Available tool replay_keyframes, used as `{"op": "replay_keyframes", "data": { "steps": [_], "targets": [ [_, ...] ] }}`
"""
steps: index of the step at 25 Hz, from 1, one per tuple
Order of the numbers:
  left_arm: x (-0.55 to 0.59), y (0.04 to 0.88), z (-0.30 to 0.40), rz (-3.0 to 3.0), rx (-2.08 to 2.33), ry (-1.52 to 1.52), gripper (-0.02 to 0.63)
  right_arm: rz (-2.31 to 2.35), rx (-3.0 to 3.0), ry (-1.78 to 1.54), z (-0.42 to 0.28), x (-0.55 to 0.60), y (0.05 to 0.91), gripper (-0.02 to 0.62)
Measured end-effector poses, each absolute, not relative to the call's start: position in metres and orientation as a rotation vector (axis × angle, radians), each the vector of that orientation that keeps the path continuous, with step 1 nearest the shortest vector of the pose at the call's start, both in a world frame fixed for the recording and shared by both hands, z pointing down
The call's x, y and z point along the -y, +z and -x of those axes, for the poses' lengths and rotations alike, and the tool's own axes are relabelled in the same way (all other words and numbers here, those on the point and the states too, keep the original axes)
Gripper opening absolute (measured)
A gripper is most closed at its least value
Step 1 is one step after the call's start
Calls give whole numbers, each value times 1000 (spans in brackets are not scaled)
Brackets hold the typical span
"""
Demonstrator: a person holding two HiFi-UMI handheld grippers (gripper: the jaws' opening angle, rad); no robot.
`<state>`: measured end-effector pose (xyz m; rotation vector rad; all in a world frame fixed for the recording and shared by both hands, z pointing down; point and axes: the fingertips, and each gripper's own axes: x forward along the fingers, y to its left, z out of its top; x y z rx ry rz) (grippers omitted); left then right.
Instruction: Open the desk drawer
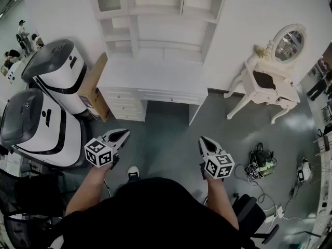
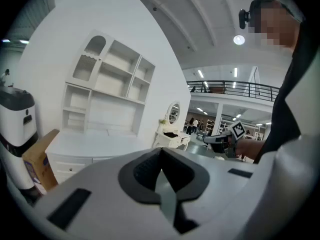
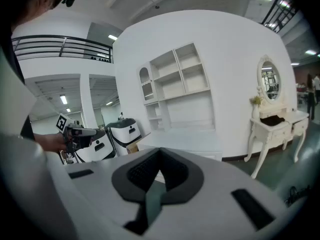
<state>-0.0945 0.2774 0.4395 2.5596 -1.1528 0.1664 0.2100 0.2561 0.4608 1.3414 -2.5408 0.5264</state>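
Observation:
A white desk (image 1: 150,77) with a shelf hutch stands against the wall ahead. Its drawers are all closed: a long one (image 1: 168,97) under the top and a stack (image 1: 122,107) at the left. Both grippers hang in the air over the grey floor, well short of the desk. My left gripper (image 1: 126,132) is shut and holds nothing; my right gripper (image 1: 201,139) is likewise shut and empty. In the left gripper view the desk (image 2: 95,143) lies beyond the closed jaws of the left gripper (image 2: 161,151). In the right gripper view the desk (image 3: 185,139) shows past the right gripper (image 3: 160,151).
Two white-and-grey machines (image 1: 54,71) (image 1: 36,123) stand left of the desk, with a cardboard box (image 1: 96,90) leaning against its side. A white vanity table with an oval mirror (image 1: 270,82) is at the right. Cables and gear (image 1: 262,162) lie on the floor at right. A black chair (image 1: 31,196) is at lower left.

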Motion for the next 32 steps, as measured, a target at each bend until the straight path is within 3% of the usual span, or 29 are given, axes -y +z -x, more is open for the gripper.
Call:
{"op": "replay_keyframes", "data": {
  "steps": [22,32],
  "targets": [
    [-300,461,95,-2464,1191,177,9,-1277,2574,606,-215,-257,478,2],
    [-241,465,87,-2512,1090,171,8,-1315,2511,633,-210,-229,489,0]
  ]
}}
